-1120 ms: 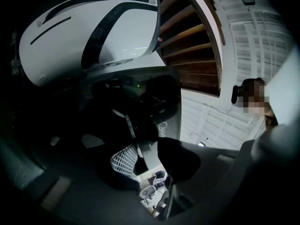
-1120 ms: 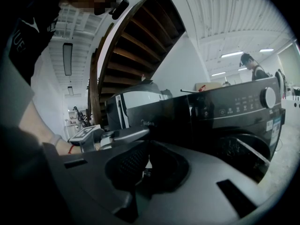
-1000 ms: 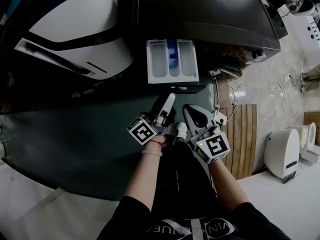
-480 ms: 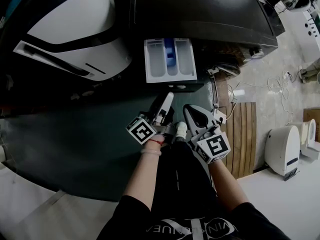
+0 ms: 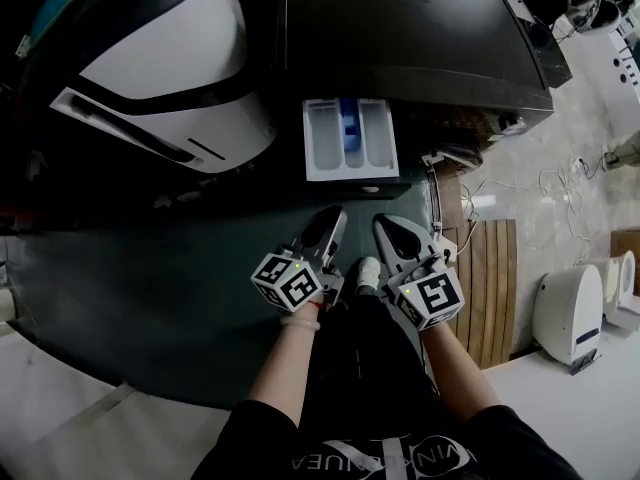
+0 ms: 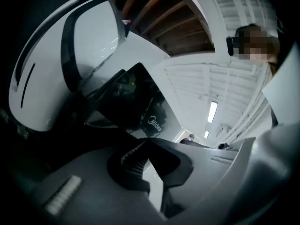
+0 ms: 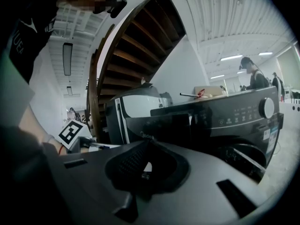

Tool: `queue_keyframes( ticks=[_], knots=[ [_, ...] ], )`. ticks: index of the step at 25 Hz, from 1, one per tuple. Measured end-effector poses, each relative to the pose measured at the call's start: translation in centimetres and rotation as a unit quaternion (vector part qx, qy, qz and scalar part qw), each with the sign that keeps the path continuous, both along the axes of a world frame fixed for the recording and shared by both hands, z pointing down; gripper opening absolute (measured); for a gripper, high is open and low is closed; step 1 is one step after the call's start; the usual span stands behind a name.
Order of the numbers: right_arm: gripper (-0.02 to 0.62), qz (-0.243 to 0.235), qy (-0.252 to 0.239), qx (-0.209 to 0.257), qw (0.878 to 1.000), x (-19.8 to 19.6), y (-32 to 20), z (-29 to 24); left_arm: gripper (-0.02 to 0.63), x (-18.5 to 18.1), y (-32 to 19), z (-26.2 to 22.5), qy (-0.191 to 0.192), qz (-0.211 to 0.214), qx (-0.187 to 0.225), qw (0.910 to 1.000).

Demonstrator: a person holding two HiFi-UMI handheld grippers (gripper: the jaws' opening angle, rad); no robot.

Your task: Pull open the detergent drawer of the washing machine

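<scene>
The detergent drawer (image 5: 350,140) stands pulled out from the front of the dark washing machine (image 5: 410,28), showing white compartments and a blue insert. Both grippers hang a little below it, apart from it, side by side. My left gripper (image 5: 337,214) is shut with nothing in it; in its own view the jaws (image 6: 148,143) meet in front of a dark machine. My right gripper (image 5: 383,221) is shut and empty too; its jaws (image 7: 147,144) point level toward the washing machine (image 7: 225,121).
A white rounded appliance (image 5: 160,78) stands left of the washing machine. A wooden slat mat (image 5: 487,278) and white devices (image 5: 565,308) lie on the floor at the right. The person's legs and shoe (image 5: 368,268) are under the grippers.
The left gripper's jaws have closed from open to shut and the gripper has rolled. The right gripper has kept still. The drawer stays out.
</scene>
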State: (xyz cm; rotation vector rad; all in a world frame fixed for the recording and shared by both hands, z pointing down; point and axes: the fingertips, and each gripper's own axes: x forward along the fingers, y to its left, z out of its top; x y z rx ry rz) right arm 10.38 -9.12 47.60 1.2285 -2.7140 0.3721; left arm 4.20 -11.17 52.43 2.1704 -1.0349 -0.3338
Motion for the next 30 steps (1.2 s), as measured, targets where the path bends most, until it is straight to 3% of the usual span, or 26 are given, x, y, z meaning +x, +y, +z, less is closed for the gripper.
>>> queue_keyframes(
  ticks=[3, 7, 21, 30],
  knots=[
    [0.012, -0.008, 0.006, 0.012, 1.000, -0.1, -0.3, -1.3, 0.009, -0.4, 0.6, -1.6, -0.072, 0.008, 0.028, 0.9970],
    [0.012, -0.015, 0.009, 0.025, 1.000, 0.2, -0.6, -3.4, 0.009, -1.3, 0.8, -4.2, -0.124, 0.009, 0.055, 0.9907],
    [0.012, -0.010, 0.002, 0.054, 0.998, 1.6, -1.5, -9.3, 0.009, -4.0, -0.6, -11.2, -0.217, -0.033, 0.114, 0.9689],
    [0.012, -0.006, 0.001, 0.078, 0.997, 2.1, -2.0, -11.4, 0.009, -5.0, -1.1, -14.9, -0.270, -0.056, 0.157, 0.9485]
  ],
)
